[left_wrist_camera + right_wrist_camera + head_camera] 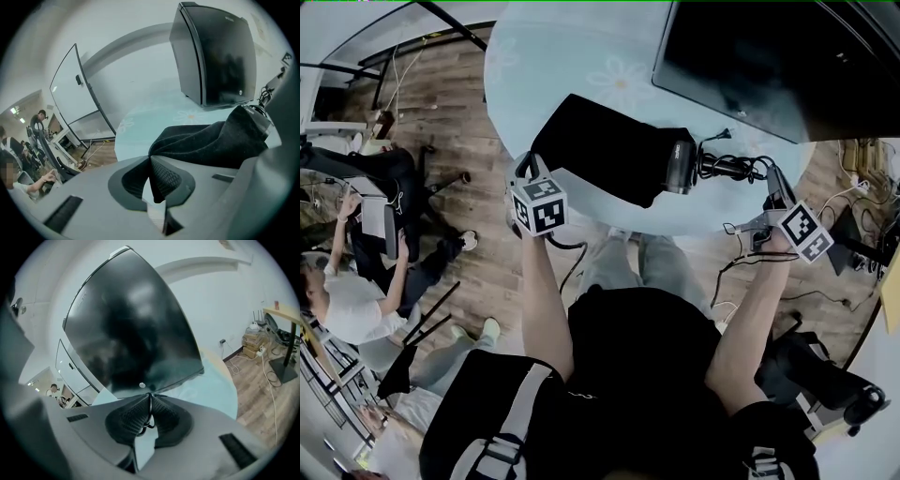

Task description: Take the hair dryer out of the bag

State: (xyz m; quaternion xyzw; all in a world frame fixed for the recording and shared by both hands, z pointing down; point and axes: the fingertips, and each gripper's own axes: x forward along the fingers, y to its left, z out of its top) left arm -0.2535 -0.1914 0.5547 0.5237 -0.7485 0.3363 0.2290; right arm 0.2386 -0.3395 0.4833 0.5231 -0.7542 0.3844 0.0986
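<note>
A black bag [609, 155] lies on the round pale blue table [544, 66]. The black hair dryer [680, 167] sticks out of the bag's right end, and its coiled cord [731, 169] trails to the right. My left gripper [528, 161] is at the bag's left end, shut on a pinch of the black cloth [187, 140]; in the left gripper view the cloth runs straight into the left gripper [151, 158]. My right gripper [772, 180] is at the cord's far end. In the right gripper view the right gripper [150, 397] is shut with a thin black cord loop [148, 424] between its pads.
A large dark monitor [750, 56] stands on the far right of the table, just behind the hair dryer. People sit at desks on the left [356, 234]. Cables lie on the wooden floor at the right [853, 197]. A glass whiteboard [75, 89] stands beyond the table.
</note>
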